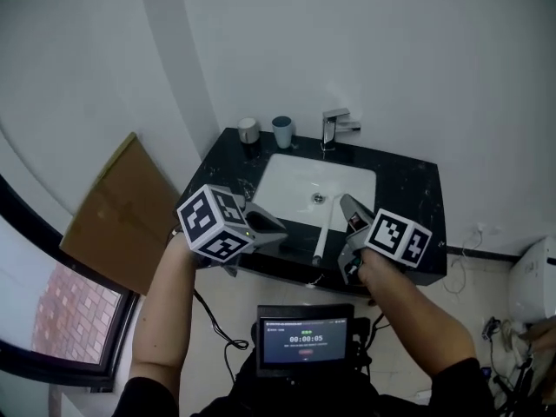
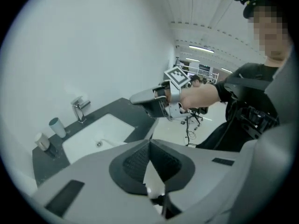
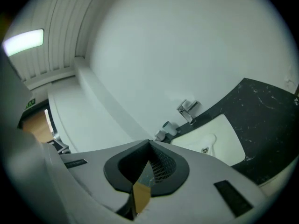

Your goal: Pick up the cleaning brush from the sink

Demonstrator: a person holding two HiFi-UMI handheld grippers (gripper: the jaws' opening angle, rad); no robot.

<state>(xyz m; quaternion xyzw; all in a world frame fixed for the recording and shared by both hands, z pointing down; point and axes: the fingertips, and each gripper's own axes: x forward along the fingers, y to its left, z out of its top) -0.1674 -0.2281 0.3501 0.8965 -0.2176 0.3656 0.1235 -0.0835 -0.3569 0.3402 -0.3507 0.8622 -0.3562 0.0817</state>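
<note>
The cleaning brush (image 1: 322, 233) has a long white handle. It lies in the white sink basin (image 1: 295, 181), running from near the drain to the basin's front rim. My left gripper (image 1: 276, 228) hovers at the counter's front edge, just left of the brush, shut and empty. My right gripper (image 1: 345, 202) hangs just right of the handle, shut and empty too. In the left gripper view the shut jaws (image 2: 149, 142) face across the basin (image 2: 93, 136) toward the right gripper (image 2: 148, 100). The right gripper view shows shut jaws (image 3: 149, 142) with the basin (image 3: 212, 141) beyond.
A chrome faucet (image 1: 333, 127) stands behind the basin, and two cups (image 1: 281, 131) (image 1: 248, 130) stand at the back left of the black counter (image 1: 408, 189). A cardboard sheet (image 1: 122, 211) leans at the left. A screen (image 1: 304, 337) sits below; a white fixture (image 1: 534, 281) is at the right.
</note>
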